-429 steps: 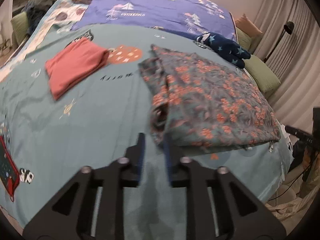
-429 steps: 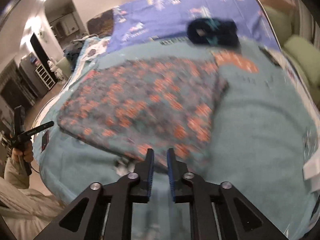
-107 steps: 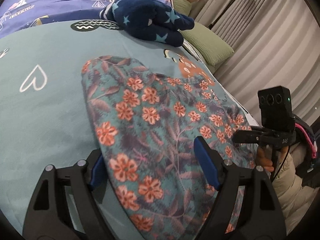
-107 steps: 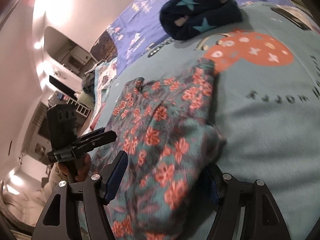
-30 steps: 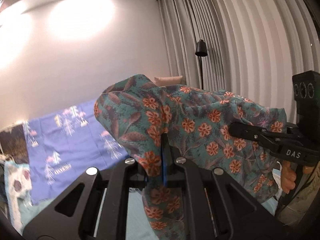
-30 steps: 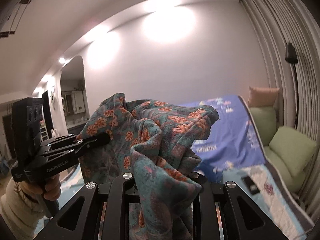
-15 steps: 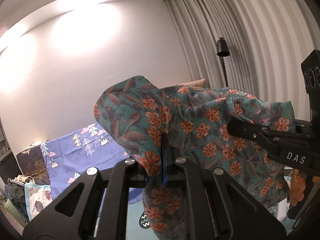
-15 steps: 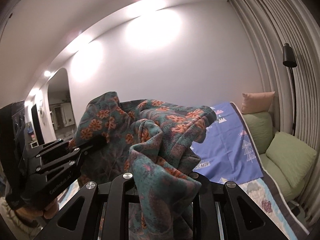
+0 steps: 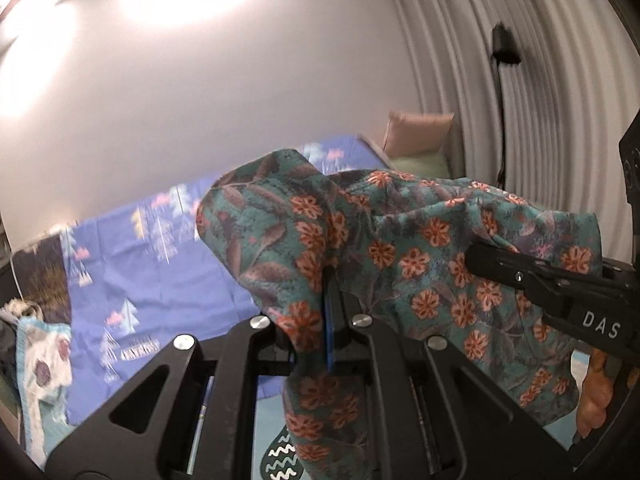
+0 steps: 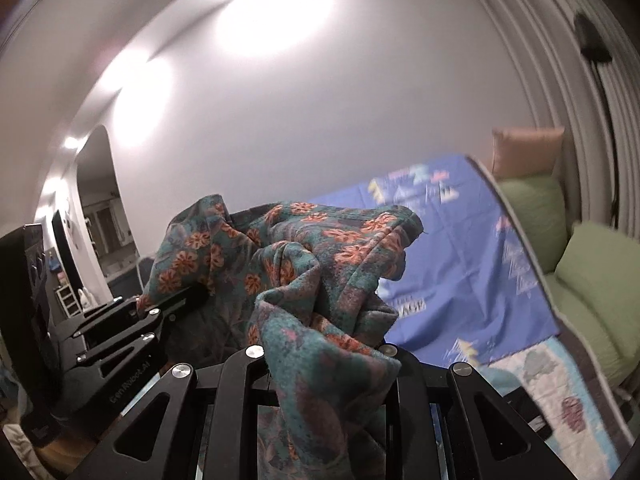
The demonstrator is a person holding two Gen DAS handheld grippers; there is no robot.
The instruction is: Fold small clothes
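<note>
Since a second ago both my grippers have swung across the room with the floral garment (image 9: 404, 256), so the blue bedspread (image 9: 160, 264) now fills more of the view behind it and the floor lamp (image 9: 505, 46) has slid toward the upper right. My left gripper (image 9: 329, 312) has its jaws pressed nearly together, pinching a bunched fold of the garment, with the blue pad just showing under the cloth. My right gripper (image 10: 320, 344) also has its jaws closed on a thick wad of the same garment, which spills over them and hides the fingertips. The garment hangs in the air above the bedspread, stretched between my two grippers and touching nothing else. Beyond the bedspread, against the curtain (image 10: 560, 80), sit a tan pillow (image 10: 526, 148) and green cushions (image 10: 596, 264). Fingers (image 9: 596, 396) of my right hand show below the right gripper's handle in the left view.
</note>
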